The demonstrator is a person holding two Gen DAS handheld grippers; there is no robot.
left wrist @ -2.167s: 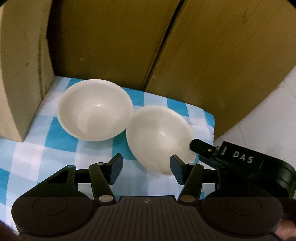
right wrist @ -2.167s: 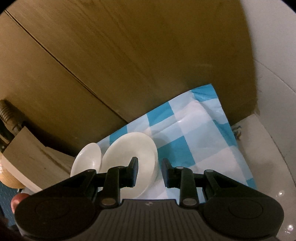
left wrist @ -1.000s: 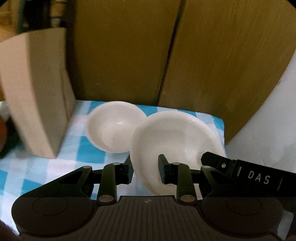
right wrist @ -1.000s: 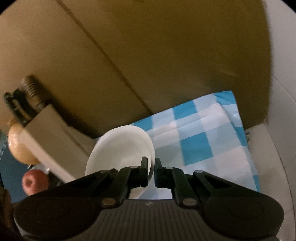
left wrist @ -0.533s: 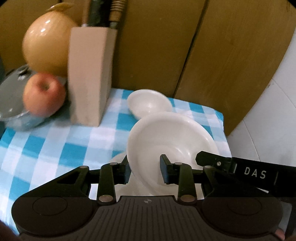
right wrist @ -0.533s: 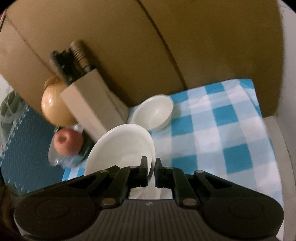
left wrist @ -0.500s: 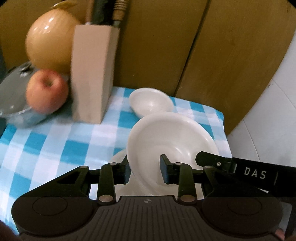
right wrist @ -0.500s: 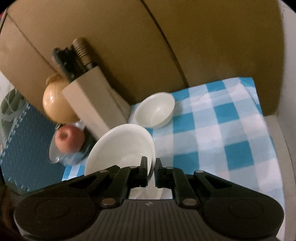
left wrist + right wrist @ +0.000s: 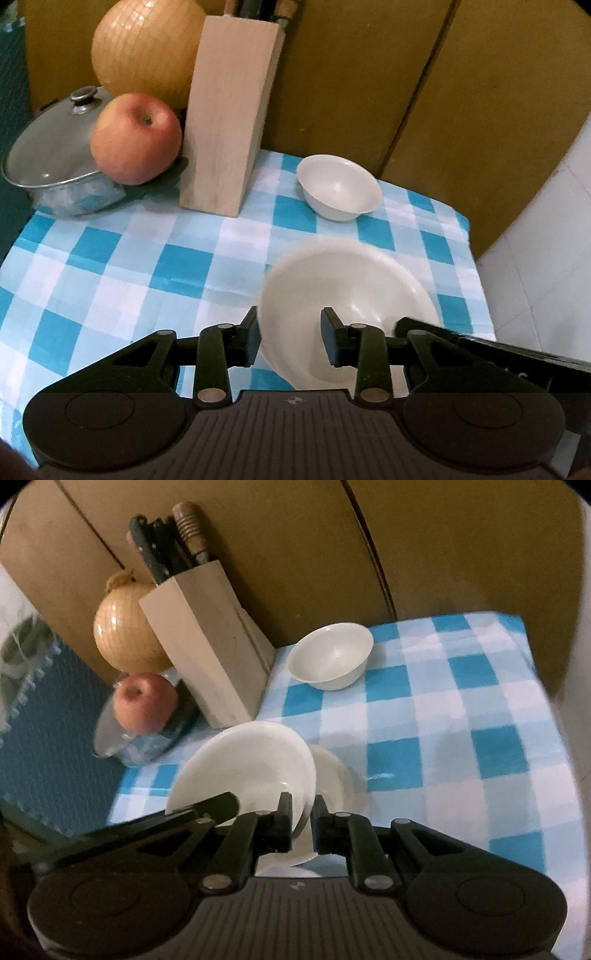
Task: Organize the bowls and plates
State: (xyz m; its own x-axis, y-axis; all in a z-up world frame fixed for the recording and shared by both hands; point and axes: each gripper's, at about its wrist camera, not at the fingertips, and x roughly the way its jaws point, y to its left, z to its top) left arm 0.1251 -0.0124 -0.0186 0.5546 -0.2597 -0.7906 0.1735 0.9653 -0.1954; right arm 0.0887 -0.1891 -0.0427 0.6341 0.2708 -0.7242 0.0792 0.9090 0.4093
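Observation:
A large white bowl [image 9: 351, 280] sits tilted low over the blue checked cloth [image 9: 110, 258], and its rim looks blurred. My left gripper [image 9: 290, 341] straddles its near left wall. Its jaws are opening, one finger outside the wall and one inside, and neither pad visibly presses. My right gripper [image 9: 303, 825] has the rim of the large bowl [image 9: 251, 760] between its pads. Those jaws are opening too, with slim gaps showing. A cream dish [image 9: 332, 775] peeks out under the bowl. A small white bowl [image 9: 340, 188] stands by the back wall.
A wooden knife block [image 9: 229, 110] stands at the back. Left of it are an apple [image 9: 136, 138], a lidded steel pot [image 9: 55, 158] and a big yellow onion [image 9: 144, 44]. Brown panels close the back. A white tiled surface [image 9: 535, 240] borders the cloth on the right.
Both grippers drew the large bowl away from the back wall toward the front of the cloth. The small bowl stayed behind. Both pairs of jaws now stand slightly wider.

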